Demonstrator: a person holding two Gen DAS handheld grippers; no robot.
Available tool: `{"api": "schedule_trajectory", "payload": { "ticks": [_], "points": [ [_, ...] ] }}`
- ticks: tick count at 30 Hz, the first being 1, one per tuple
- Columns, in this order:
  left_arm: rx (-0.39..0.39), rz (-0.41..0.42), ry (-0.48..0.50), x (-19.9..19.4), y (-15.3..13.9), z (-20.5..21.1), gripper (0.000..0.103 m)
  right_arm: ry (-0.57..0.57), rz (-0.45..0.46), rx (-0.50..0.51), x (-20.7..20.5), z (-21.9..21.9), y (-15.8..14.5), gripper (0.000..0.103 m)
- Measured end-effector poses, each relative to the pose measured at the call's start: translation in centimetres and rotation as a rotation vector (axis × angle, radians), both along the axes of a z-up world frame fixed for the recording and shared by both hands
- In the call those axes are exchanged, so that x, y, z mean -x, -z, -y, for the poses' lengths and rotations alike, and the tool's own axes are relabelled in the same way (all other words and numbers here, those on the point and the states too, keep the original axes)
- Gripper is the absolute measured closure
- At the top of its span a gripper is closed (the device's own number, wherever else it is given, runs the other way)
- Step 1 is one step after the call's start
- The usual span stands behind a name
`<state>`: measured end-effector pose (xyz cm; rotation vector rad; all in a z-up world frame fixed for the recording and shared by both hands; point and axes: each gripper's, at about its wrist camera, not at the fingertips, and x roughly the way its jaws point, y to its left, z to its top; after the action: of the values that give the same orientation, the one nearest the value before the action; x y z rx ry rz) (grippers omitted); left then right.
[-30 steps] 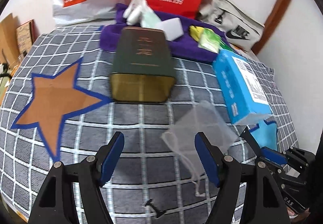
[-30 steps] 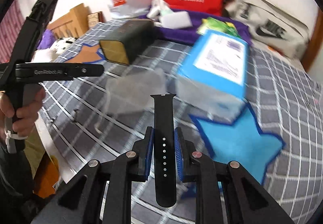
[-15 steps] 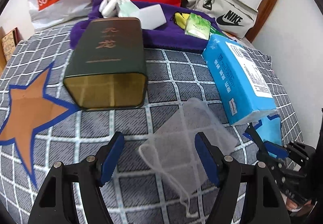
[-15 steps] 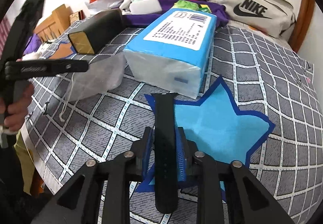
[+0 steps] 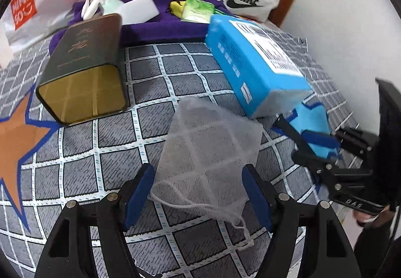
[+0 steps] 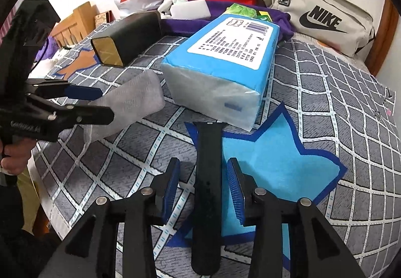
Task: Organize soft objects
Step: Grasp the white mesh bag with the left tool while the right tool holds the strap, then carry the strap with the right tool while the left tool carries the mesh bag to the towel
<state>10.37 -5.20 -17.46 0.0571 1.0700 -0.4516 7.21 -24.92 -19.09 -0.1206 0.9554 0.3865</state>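
My right gripper [image 6: 203,190] is opening: its blue pads stand clear on either side of the black watch strap [image 6: 208,185], which lies between them without being pressed, its far end on the blue star patch [image 6: 270,160] of the checked bedspread [image 6: 338,102]. Only my right camera shows the strap lengthwise; from the left camera it is hidden behind the right gripper [image 5: 323,150], seen side-on over the same blue star.

My left gripper [image 5: 200,192] has its fingers spread wide, one on each side of the drawstring end of the white mesh pouch [image 5: 208,160], which lies flat on the bedspread; I cannot tell whether the pads touch it. The right camera shows that gripper [image 6: 82,100] from the side, over the pouch [image 6: 135,100].

The blue tissue pack [image 6: 225,72] lies just beyond the strap, near the pouch. The dark green tin [image 5: 85,70] lies on its side towards the bedspread's far left, its open mouth visible in both views. The orange star [image 5: 17,137] is at the left edge.
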Motion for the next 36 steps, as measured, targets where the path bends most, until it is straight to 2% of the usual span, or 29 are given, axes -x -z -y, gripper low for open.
{"api": "schedule_trajectory", "payload": {
  "ticks": [2, 5, 9, 12, 14, 15, 16, 17, 18, 20, 23, 30, 36],
  "points": [
    [-0.024, 0.008, -0.002, -0.1, 0.1, 0.6, 0.024, -0.013, 0.003, -0.008, 0.3, 0.0, 0.1, 0.058],
    [-0.062, 0.024, 0.023, 0.0, 0.3, 2.0, 0.020, -0.032, 0.014, 0.006, 1.0, -0.3, 0.3, 0.049],
    [-0.117, 0.071, 0.045, 0.5, 0.7, 3.3, 0.020, -0.012, 0.032, -0.017, 1.2, 0.0, 0.4, 0.049],
    [-0.130, 0.095, 0.035, 0.8, 0.7, 3.5, 0.022, -0.001, 0.067, 0.012, 1.4, -0.3, 0.5, 0.055],
    [-0.130, 0.109, 0.027, 0.9, 0.7, 3.5, 0.037, 0.010, 0.080, 0.013, 1.4, -0.3, 0.4, 0.059],
    [-0.121, 0.110, 0.020, 0.9, 0.5, 3.4, 0.042, 0.016, 0.082, 0.011, 1.3, -0.2, 0.4, 0.069],
    [-0.116, 0.110, 0.013, 0.9, 0.4, 3.2, 0.053, 0.030, 0.080, 0.005, 1.2, 0.0, 0.4, 0.080],
    [-0.110, 0.108, 0.006, 0.8, 0.3, 2.9, 0.063, 0.036, 0.073, -0.004, 1.1, 0.2, 0.3, 0.082],
    [-0.102, 0.105, -0.004, 0.8, 0.2, 2.6, 0.069, 0.040, 0.066, -0.016, 1.0, 0.4, 0.3, 0.082],
    [-0.078, 0.091, -0.016, 0.7, 0.2, 2.0, 0.091, 0.042, 0.069, 0.001, 1.2, 0.2, 0.2, 0.082],
    [-0.024, 0.056, -0.035, 0.7, 0.1, 0.7, 0.095, 0.039, 0.065, 0.018, 1.3, -0.1, 0.1, 0.082],
    [-0.014, 0.042, -0.096, 1.3, -0.4, -1.0, 0.096, 0.037, 0.056, -0.005, 1.7, -0.3, -0.6, 0.083],
    [0.007, 0.078, -0.115, 2.0, -2.0, -1.7, 0.096, 0.017, 0.069, -0.030, 2.1, -1.0, -1.9, 0.083]
  ]
}}
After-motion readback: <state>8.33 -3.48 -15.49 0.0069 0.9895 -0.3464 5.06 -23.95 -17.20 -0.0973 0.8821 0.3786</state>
